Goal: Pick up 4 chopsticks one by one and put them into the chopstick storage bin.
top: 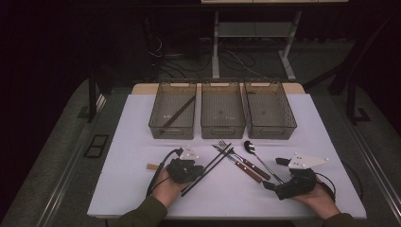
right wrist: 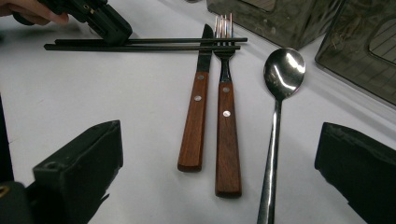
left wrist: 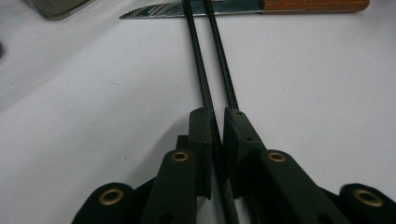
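Black chopsticks (left wrist: pixel 212 70) are clamped between the jaws of the left gripper (left wrist: pixel 215 140), lying on the white table (top: pixel 132 184) near its front edge, their tips crossing the knife (right wrist: pixel 198 102) and fork (right wrist: pixel 225 107). The right gripper (right wrist: pixel 219 163) is held spread wide, nothing grasped, before the spoon (right wrist: pixel 280 93)

No text, label, brand, number or sign can be read anywhere in these views.
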`<state>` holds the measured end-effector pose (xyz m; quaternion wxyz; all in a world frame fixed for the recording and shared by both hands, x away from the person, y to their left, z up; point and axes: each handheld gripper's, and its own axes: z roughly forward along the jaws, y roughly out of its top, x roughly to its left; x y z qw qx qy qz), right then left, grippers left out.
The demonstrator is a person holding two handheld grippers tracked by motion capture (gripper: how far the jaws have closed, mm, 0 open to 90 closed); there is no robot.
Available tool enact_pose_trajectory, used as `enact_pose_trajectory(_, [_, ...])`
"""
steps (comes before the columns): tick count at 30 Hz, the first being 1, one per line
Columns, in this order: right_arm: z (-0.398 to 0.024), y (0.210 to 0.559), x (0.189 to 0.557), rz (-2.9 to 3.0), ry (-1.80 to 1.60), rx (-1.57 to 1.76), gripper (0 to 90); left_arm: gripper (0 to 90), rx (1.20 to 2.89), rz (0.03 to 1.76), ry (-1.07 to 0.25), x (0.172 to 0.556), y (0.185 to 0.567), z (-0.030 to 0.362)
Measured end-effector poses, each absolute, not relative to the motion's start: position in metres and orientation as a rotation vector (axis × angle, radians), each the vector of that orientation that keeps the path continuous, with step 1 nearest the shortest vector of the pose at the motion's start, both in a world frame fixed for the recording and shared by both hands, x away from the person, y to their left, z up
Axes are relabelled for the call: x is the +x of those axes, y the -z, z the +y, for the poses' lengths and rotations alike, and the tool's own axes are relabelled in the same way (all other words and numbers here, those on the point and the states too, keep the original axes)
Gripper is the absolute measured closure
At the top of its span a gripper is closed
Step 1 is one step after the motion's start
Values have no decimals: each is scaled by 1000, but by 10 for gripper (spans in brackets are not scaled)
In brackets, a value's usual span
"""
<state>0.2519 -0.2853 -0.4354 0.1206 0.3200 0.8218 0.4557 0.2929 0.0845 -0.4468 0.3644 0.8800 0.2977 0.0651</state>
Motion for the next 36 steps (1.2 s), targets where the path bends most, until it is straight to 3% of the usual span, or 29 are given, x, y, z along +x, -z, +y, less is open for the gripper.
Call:
enact_pose_trajectory(28, [-285,435,252,2397,-1334,933,12,855,2248,819,-219,291,445,84])
enact_pose_trajectory(36, [-285,435,252,2398,-1334,936,12,855,2220,791,-175,292,438,86])
